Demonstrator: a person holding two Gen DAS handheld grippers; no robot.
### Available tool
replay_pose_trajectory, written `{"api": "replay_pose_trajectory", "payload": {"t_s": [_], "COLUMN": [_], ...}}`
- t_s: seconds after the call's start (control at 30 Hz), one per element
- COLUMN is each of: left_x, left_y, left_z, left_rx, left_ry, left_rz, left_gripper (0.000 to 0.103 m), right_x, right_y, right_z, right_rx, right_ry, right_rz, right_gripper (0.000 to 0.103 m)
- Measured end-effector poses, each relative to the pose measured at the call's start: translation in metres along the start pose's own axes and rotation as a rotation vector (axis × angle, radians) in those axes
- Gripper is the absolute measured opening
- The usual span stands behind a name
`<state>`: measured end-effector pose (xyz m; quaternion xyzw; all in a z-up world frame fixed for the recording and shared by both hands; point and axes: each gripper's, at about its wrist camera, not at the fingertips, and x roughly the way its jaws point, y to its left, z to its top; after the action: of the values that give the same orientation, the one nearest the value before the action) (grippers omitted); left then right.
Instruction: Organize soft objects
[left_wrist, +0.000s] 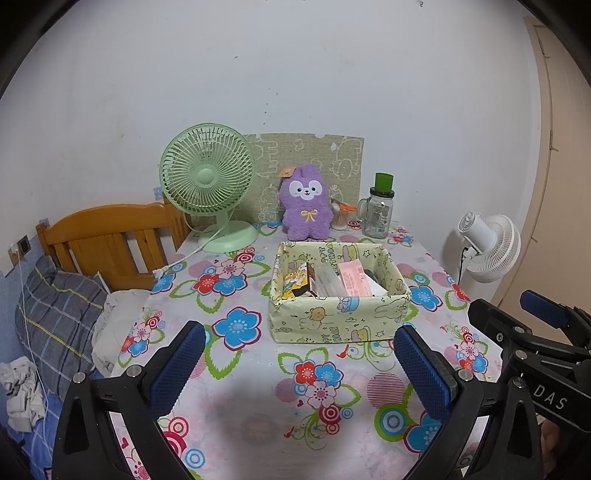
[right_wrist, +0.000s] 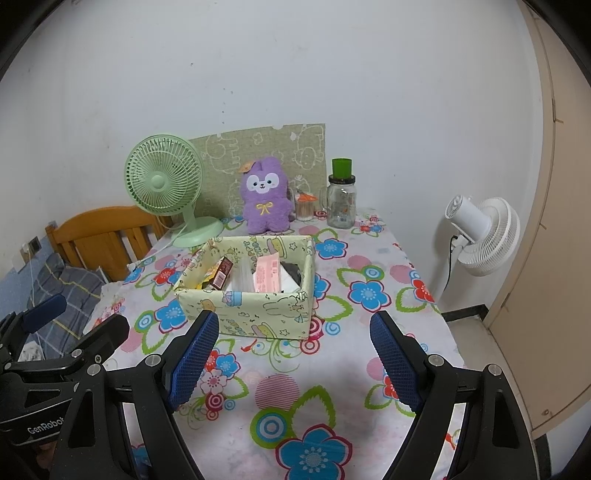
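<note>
A purple plush bunny (left_wrist: 304, 203) sits upright at the back of the table against a green patterned board; it also shows in the right wrist view (right_wrist: 264, 197). In front of it stands a pale yellow cartoon-print box (left_wrist: 340, 312) (right_wrist: 251, 306) holding packets and papers. My left gripper (left_wrist: 299, 345) is open and empty, above the near part of the flowered tablecloth, short of the box. My right gripper (right_wrist: 295, 339) is open and empty beside it, just before the box. Each gripper shows at the edge of the other's view.
A green desk fan (left_wrist: 208, 188) stands at back left, its cord trailing off the table. A glass jar with a green lid (left_wrist: 380, 208) and a small cup of sticks (left_wrist: 341, 216) stand at back right. A white fan (left_wrist: 487, 245) stands right; a wooden bed headboard (left_wrist: 110, 240) is left.
</note>
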<state>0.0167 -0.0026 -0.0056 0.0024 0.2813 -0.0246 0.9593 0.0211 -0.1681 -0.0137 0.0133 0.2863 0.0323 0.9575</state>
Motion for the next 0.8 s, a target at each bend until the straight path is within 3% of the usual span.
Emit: {"api": "replay_pose_trajectory", "payload": {"t_s": [0.8], "left_x": [0.0016], "left_y": [0.0], "left_z": [0.0012], "left_rx": [-0.003], "left_ry": [0.004], "left_rz": [0.008], "left_gripper": [0.103], "right_x": [0.0025], "right_y": [0.0012], "right_z": [-0.0012], "right_rx": [0.002], "right_ry": [0.003], "right_rz": [0.005], "right_gripper": [0.086]}}
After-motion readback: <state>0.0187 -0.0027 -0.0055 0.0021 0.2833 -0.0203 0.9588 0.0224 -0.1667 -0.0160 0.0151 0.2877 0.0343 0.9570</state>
